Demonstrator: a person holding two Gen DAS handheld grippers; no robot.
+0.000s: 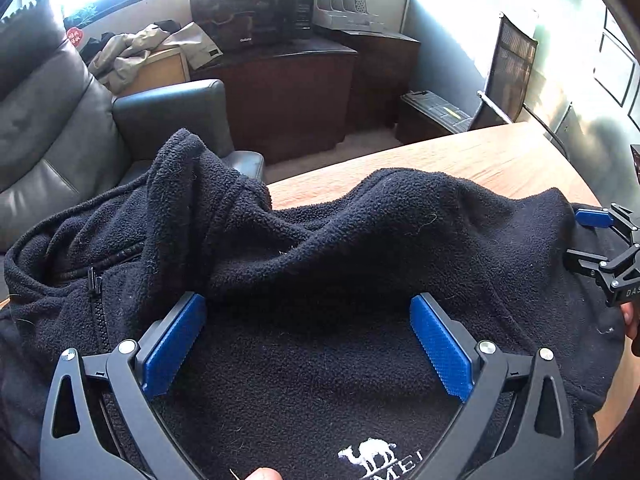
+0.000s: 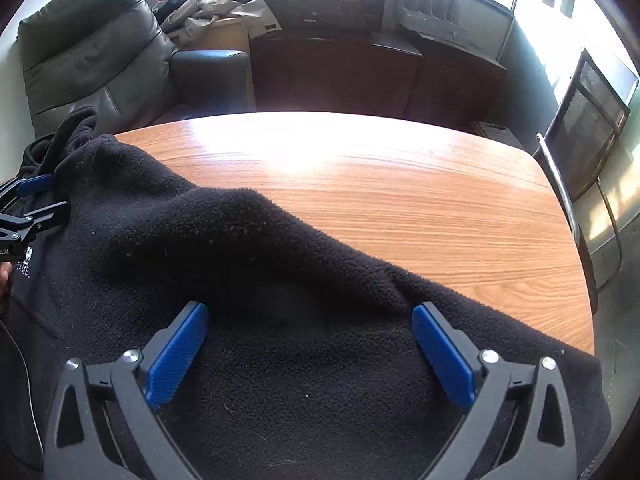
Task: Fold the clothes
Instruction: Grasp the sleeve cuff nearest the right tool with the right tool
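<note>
A black fleece jacket [image 1: 320, 248] with a zipper and a white camel logo [image 1: 370, 458] lies rumpled on the wooden table [image 1: 460, 160]. My left gripper [image 1: 308, 312] stands open just over the jacket's chest, blue pads wide apart, a raised fold of fleece right ahead of the tips. My right gripper [image 2: 310, 320] is open too, low over the same jacket [image 2: 240, 260] further right, facing a raised fold. Each gripper shows at the edge of the other's view: the right gripper [image 1: 592, 240], the left gripper [image 2: 44, 196].
A grey leather armchair [image 1: 60, 120] stands beyond the table's left end. Dark wood cabinets [image 2: 340, 76] with a microwave [image 1: 256, 16] line the far wall. A mesh chair [image 2: 592, 120] sits at the table's right edge. Bare tabletop [image 2: 400, 192] stretches beyond the jacket.
</note>
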